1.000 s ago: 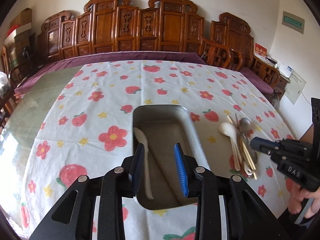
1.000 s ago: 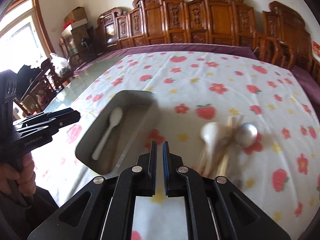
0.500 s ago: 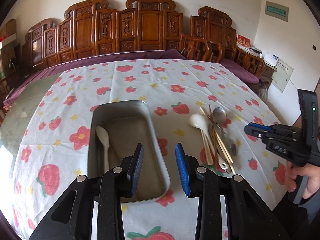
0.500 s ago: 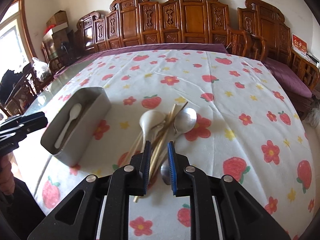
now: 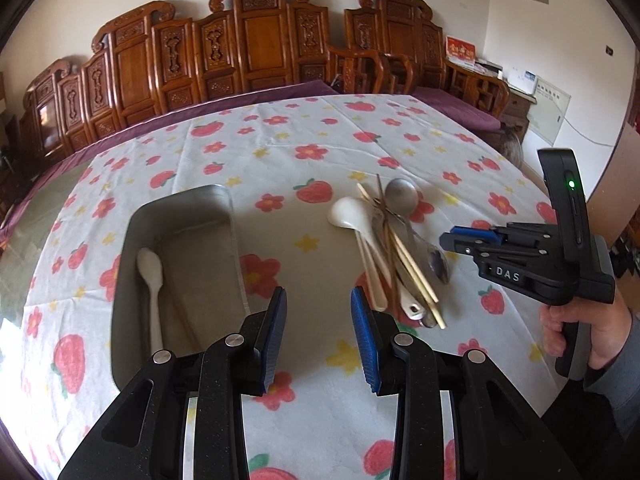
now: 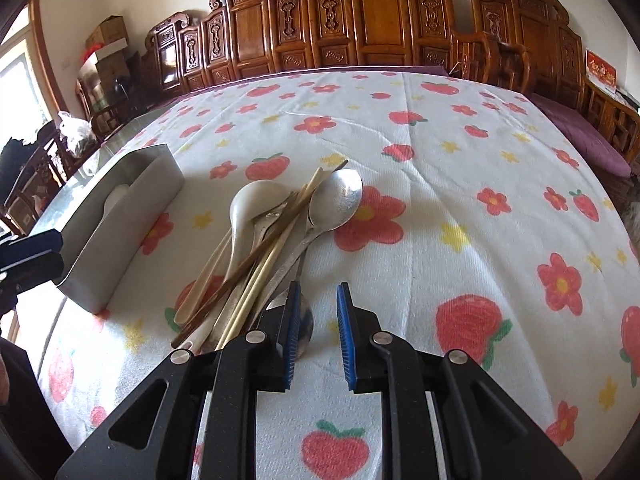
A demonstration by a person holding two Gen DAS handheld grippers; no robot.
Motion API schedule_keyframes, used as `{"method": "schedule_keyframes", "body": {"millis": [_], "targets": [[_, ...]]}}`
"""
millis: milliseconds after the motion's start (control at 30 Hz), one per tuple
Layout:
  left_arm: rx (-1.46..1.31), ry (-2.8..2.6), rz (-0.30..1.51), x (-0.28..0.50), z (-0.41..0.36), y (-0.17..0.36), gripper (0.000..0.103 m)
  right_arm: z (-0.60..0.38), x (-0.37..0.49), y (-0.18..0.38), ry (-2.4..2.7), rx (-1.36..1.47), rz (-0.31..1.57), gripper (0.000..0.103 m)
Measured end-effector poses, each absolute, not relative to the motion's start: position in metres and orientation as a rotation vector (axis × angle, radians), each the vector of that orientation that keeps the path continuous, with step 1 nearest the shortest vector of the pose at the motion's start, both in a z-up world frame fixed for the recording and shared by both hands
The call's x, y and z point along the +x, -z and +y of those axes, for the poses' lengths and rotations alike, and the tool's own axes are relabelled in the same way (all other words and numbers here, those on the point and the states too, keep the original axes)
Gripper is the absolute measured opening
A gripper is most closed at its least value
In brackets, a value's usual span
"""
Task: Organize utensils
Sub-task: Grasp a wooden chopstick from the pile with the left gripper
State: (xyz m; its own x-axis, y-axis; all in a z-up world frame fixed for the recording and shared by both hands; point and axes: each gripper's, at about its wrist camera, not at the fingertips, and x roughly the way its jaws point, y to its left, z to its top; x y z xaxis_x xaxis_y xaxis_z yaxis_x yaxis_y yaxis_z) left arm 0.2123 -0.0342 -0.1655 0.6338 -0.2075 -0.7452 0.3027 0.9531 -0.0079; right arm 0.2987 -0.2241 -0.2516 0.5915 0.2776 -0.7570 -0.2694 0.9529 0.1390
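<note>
from the left wrist view, the left gripper (image 5: pixel 319 322) hangs released and empty over the flowered tabletop (image 5: pixel 304 148), its jaws spread wide between the metal tray (image 5: pixel 236 232) and the pile of utensils (image 5: pixel 394 248). one white spoon (image 5: pixel 151 280) already lies along the tray's left wall. the pile, made of a ceramic spoon (image 5: pixel 347 213), a steel spoon (image 5: pixel 401 194), chopsticks (image 5: pixel 408 256) and more metal handles, sits just right of the tray. the right gripper (image 5: pixel 454 238) comes in from the right, low and near the pile's edge.

from the right wrist view, the right gripper (image 6: pixel 317 328) is also released and holds nothing, jaws apart, just beside the near ends of the pile (image 6: pixel 276 240); a small metal spoon bowl (image 6: pixel 304 326) lies partly behind its left finger. the tray (image 6: pixel 120 224) stands well to the left.

the step in hand looks like picking one piece. it is best to take a single outer handle rather than the crossed bundle, close low against the cloth, and lift straight so the chopsticks do not scatter.
</note>
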Motion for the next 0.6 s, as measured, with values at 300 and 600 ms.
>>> {"method": "schedule_keyframes", "body": {"millis": [300, 600], "targets": [[0.154, 0.363, 0.897, 0.231, -0.073, 0.182, 0.027, -0.236, 0.308, 0.248, -0.326, 0.016, 0.877, 0.02], [0.127, 0.401, 1.008, 0.266, -0.105, 0.217, 0.015, -0.248, 0.312, 0.242, -0.335, 0.057, 0.865, 0.02]]}}
